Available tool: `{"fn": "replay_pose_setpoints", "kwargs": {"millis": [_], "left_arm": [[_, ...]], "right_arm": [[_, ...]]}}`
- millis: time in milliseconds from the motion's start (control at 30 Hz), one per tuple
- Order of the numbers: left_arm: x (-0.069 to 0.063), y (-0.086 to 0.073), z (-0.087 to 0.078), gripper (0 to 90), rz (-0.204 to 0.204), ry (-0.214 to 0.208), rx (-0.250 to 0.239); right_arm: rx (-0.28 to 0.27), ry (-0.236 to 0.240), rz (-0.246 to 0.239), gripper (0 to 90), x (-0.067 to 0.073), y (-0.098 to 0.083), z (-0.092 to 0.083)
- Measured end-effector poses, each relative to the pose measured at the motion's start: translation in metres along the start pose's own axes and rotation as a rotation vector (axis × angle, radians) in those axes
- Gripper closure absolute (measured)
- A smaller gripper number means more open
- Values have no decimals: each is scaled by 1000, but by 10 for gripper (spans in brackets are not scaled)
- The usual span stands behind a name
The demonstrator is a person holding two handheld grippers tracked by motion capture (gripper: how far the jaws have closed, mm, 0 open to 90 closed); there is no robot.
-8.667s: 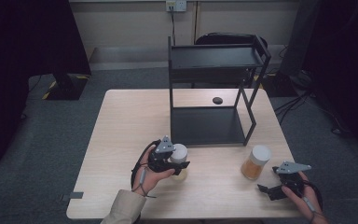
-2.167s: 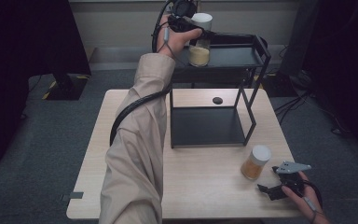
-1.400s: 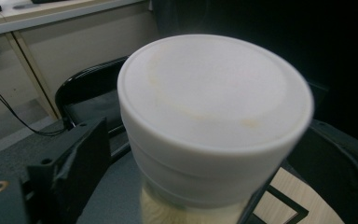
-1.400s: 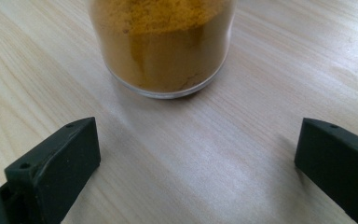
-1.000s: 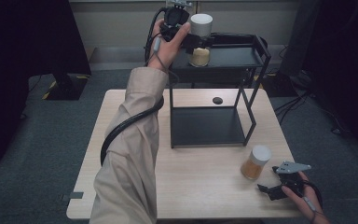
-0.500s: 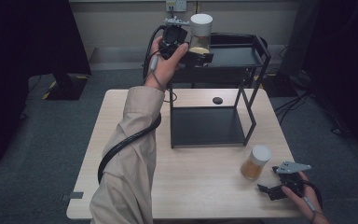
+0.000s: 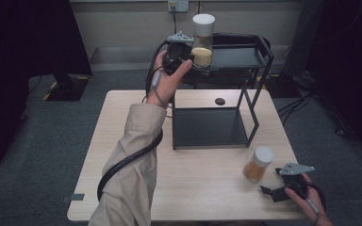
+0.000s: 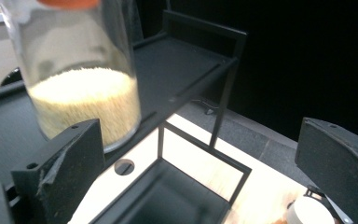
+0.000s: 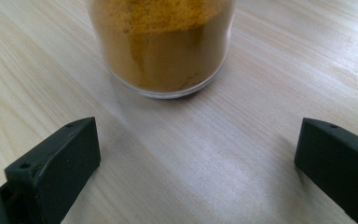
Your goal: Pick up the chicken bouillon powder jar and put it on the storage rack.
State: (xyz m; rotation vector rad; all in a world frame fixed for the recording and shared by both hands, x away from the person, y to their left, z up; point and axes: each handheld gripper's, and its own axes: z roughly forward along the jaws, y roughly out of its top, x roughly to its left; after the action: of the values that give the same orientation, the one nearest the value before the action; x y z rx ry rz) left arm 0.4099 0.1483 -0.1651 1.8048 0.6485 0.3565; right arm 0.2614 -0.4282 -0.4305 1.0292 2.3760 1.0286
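Grey carpet and a pale wall with a power socket lie behind the wooden counter (image 7: 136,141), on which a black two-level rack (image 7: 217,113) stands toward the far edge. On the rack's upper shelf (image 7: 235,56), at its left end, stands a clear jar (image 7: 202,40) with a white lid, about a third full of pale grains. In the left gripper view the same jar (image 8: 81,74) stands upright near the shelf's front edge, up against the left jaw, though I cannot tell whether they touch.

Left of the jar, at the rack's upper left corner, the person's left hand (image 7: 167,84) holds the left claw (image 7: 188,59) up at shelf height, a beige sleeve (image 7: 132,169) and a black cable (image 7: 122,165) trailing back over the counter. Its jaws stand wide apart, and the jar is not between them.

Near the rack's front right leg, on the counter, stands a second jar (image 7: 258,164) with a white lid, holding orange-brown powder. In the right gripper view this jar (image 9: 161,44) stands upright on the wood just ahead of the jaws. Low on the counter, right of that jar, the right claw (image 7: 266,190) rests in the person's right hand (image 7: 304,193), jaws spread wide and gripping nothing.

A small black disc (image 7: 220,101) lies on the counter behind the rack's lower shelf (image 7: 207,127).
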Motion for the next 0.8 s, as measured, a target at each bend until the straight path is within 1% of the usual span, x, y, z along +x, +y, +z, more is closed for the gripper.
{"fn": "replay_pose_setpoints", "kwargs": {"millis": [33, 133, 300, 467, 533, 600, 667, 800], "left_arm": [[0, -2, 0, 8, -4, -1, -1], [-2, -7, -2, 9, 4, -8, 1], [-6, -16, -3, 8, -5, -19, -3], [-11, -24, -4, 9, 4, -31, 5], [-13, -30, -4, 9, -3, -32, 3], [-13, -34, -3, 9, -4, -45, 8], [-14, -39, -2, 9, -2, -46, 12], [-14, -49, 0, 9, -4, -63, 13]], "right_arm": [[0, 0, 0, 0, 0, 0, 0], [0, 0, 0, 0, 0, 0, 0], [0, 0, 0, 0, 0, 0, 0], [0, 0, 0, 0, 0, 0, 0], [0, 0, 0, 0, 0, 0, 0], [0, 0, 0, 0, 0, 0, 0], [0, 0, 0, 0, 0, 0, 0], [0, 0, 0, 0, 0, 0, 0]]}}
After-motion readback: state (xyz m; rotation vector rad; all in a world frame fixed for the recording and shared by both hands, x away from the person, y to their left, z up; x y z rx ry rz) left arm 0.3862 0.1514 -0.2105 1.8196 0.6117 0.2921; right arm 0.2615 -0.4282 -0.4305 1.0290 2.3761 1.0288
